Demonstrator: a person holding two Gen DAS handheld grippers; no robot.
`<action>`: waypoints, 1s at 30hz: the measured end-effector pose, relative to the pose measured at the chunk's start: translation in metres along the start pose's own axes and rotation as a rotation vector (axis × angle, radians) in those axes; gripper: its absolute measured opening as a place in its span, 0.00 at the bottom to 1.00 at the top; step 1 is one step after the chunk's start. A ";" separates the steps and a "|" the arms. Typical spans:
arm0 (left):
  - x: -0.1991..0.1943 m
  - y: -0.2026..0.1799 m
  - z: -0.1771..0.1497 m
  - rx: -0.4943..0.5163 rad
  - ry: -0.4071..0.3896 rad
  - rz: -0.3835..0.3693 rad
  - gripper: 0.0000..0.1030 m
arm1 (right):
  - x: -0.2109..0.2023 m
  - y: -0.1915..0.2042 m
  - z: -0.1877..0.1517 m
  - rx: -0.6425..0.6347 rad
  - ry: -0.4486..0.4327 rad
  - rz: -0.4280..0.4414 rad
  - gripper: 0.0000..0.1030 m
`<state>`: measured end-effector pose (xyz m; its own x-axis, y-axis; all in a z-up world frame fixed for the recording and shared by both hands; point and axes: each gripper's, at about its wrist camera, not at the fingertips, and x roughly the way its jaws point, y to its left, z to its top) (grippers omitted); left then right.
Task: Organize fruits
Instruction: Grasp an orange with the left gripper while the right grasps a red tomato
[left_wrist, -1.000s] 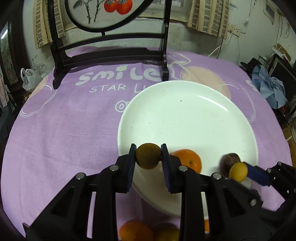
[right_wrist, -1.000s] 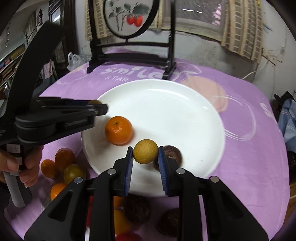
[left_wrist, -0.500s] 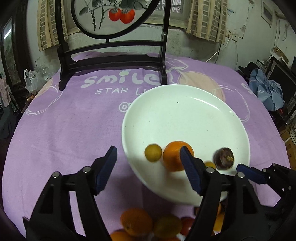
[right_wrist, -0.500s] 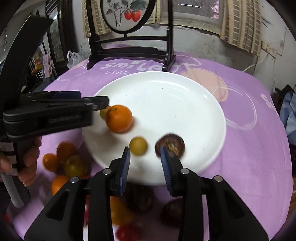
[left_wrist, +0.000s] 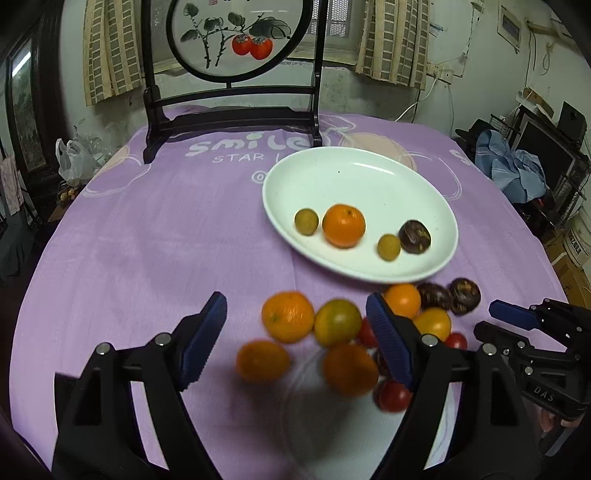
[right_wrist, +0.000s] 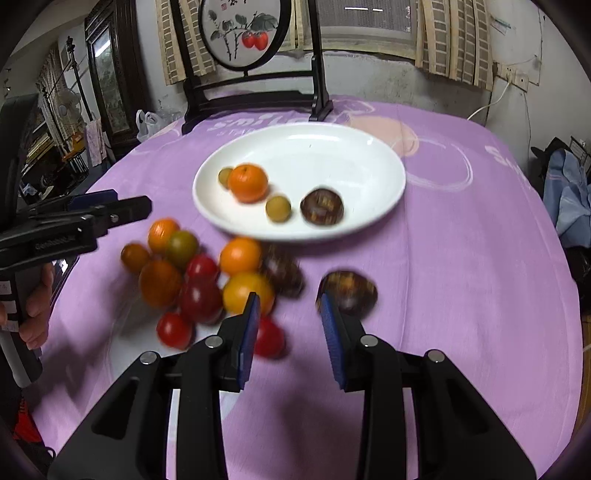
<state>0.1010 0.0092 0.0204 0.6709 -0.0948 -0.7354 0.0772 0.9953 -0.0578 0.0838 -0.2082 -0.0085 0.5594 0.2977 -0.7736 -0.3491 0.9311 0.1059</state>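
Currently, a round white ceramic plate (left_wrist: 436, 206) is seen on a purple printed tablecloth (left_wrist: 147, 240), and every place below is given relative to that plate. Four fruits are held inside it: a round orange tangerine (left_wrist: 344, 225) near its middle, a small yellow-green round fruit (left_wrist: 306, 221) touching or just beside the tangerine on the side toward the plate's left edge, a second small yellow-green fruit (left_wrist: 389, 247) nearer the front rim, and a dark brown wrinkled passion fruit (left_wrist: 414, 236) just beside that one.

Off the plate, just in front of its near rim, a loose pile of oranges, red tomatoes and dark passion fruits (left_wrist: 332, 332) is spread on the cloth. One dark passion fruit (right_wrist: 347, 293) is set apart from the pile, in front of the plate's right half.

The left gripper (left_wrist: 295, 336) is held in front of the plate over the pile; its blue-padded jaws are opening wide, with fruits seen between them but none pressed. The right gripper (right_wrist: 290, 332) is held in front of the plate too, its jaws parted narrowly and empty, with the lone passion fruit just past its right pad.

Behind the plate, a black wooden stand with a round painted screen (left_wrist: 236, 37) is placed upright.
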 end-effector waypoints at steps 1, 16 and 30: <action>-0.004 0.001 -0.006 0.000 -0.006 0.006 0.77 | 0.000 0.002 -0.005 0.003 0.010 -0.003 0.33; -0.002 0.005 -0.058 0.050 0.047 0.008 0.78 | 0.028 0.022 -0.026 -0.013 0.086 -0.020 0.33; 0.022 0.023 -0.060 0.018 0.113 0.004 0.77 | 0.041 0.023 -0.011 -0.007 0.051 -0.092 0.29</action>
<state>0.0740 0.0313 -0.0377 0.5837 -0.0869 -0.8073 0.0885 0.9951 -0.0431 0.0902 -0.1766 -0.0451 0.5500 0.1995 -0.8110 -0.3035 0.9524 0.0285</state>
